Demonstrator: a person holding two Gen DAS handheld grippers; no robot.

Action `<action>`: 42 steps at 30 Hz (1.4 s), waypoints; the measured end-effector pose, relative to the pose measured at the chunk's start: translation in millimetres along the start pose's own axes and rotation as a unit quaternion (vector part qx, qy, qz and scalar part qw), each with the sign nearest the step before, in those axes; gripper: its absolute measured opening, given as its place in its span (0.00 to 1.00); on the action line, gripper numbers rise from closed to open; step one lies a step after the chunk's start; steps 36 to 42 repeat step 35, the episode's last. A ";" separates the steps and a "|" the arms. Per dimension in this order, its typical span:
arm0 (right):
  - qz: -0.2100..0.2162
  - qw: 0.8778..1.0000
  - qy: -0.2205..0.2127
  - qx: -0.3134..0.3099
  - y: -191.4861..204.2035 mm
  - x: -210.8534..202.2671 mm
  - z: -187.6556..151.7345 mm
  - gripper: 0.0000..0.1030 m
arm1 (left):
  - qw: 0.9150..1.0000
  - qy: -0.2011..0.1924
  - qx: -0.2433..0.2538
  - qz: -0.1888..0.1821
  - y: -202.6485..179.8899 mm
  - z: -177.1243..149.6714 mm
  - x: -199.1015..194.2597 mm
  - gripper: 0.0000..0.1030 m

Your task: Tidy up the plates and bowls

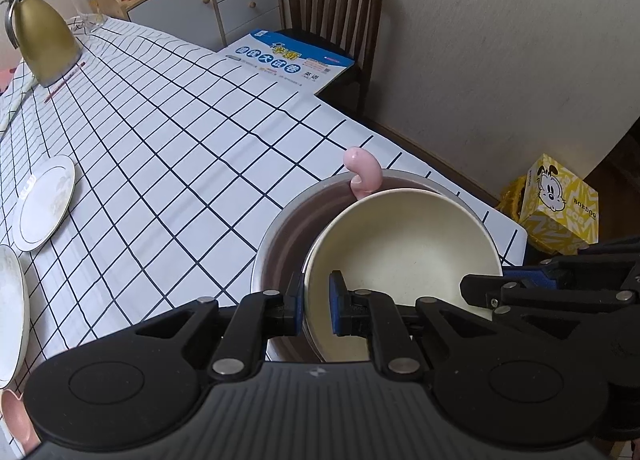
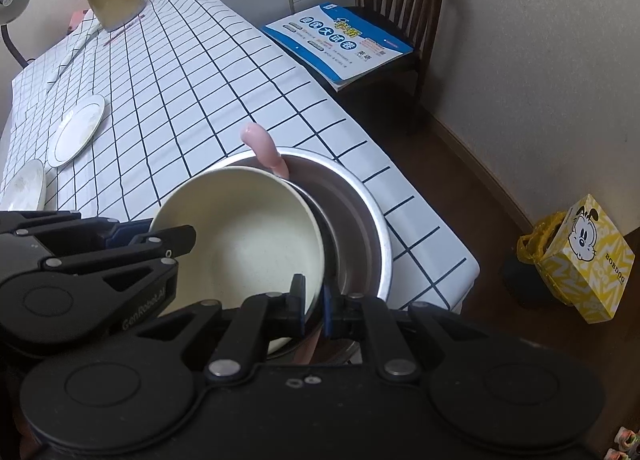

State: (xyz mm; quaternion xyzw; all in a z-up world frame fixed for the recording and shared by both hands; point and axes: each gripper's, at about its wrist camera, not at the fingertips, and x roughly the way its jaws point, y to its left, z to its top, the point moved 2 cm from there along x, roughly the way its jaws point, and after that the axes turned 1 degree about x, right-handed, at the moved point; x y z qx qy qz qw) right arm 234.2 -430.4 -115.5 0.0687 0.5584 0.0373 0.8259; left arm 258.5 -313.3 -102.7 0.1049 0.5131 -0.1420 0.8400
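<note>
1. Cream bowl (image 1: 404, 256) tilted, mouth up, over the metal basin (image 2: 360, 219) at the table's near corner.
2. Left gripper (image 1: 316, 306) clamped on its rim; right gripper (image 2: 314, 310) clamped on the opposite rim.
3. Pink handle (image 1: 366, 171) poking above the basin's far rim.
4. Two plates (image 2: 80, 129) near the checked tablecloth's (image 1: 180, 131) left edge.
5. Yellow box (image 2: 588, 260) on the floor, labelled "BOBDOG".
</note>
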 end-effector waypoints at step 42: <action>0.016 0.997 -0.072 -0.022 26.3 -54.0 -15.2 0.50 | 0.997 -0.058 -0.031 -0.041 37.6 -26.8 -60.3 0.13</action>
